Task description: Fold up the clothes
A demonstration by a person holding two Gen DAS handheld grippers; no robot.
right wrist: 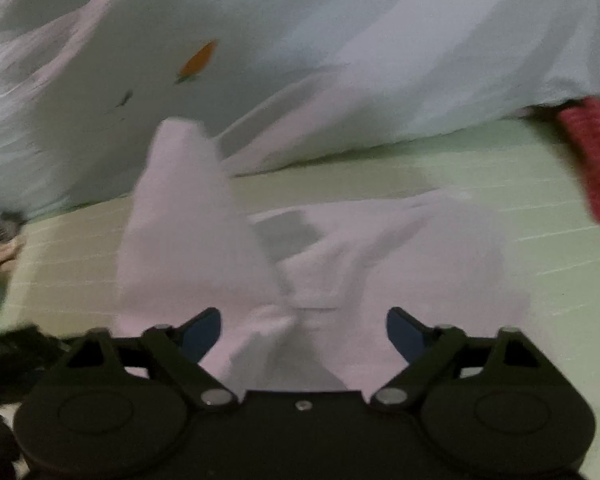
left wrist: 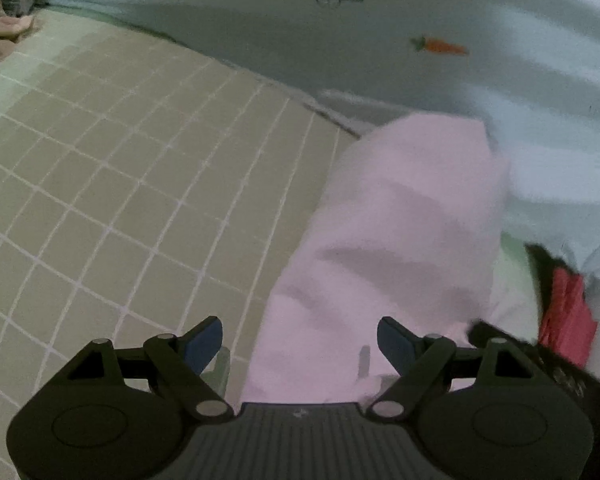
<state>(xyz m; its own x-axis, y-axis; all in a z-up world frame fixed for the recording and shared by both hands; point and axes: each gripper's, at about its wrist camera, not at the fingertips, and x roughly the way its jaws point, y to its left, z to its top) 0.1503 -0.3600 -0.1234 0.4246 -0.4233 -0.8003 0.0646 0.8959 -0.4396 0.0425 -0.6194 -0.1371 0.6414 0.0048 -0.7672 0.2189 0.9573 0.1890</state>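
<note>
Both frames are pretty blurry, so not much fine detail can be made out. The left gripper is seen with its jaws spread wide and nothing pinched between the blue pads. A pale pink garment is laid on the green grid mat, running from under the gripper up toward a big light blue sheet bunched along the far edge. The pink cloth passes beneath the gap between the jaws, but neither pad is pressed on it.

The right gripper is also held open, a bit narrower, with a rumpled fold of the same pink garment lying between the jaws; the pads aren't closed on it. One part of the garment is seen standing up in a peak to the left, though what holds it up can't be told.

As for writing: a small carrot print is shown on the blue sheet, and a dark mark higher up that might be lettering, but nothing can be read through the blur. A red knitted item is spotted at the right edge of the mat, partly under the sheet.
</note>
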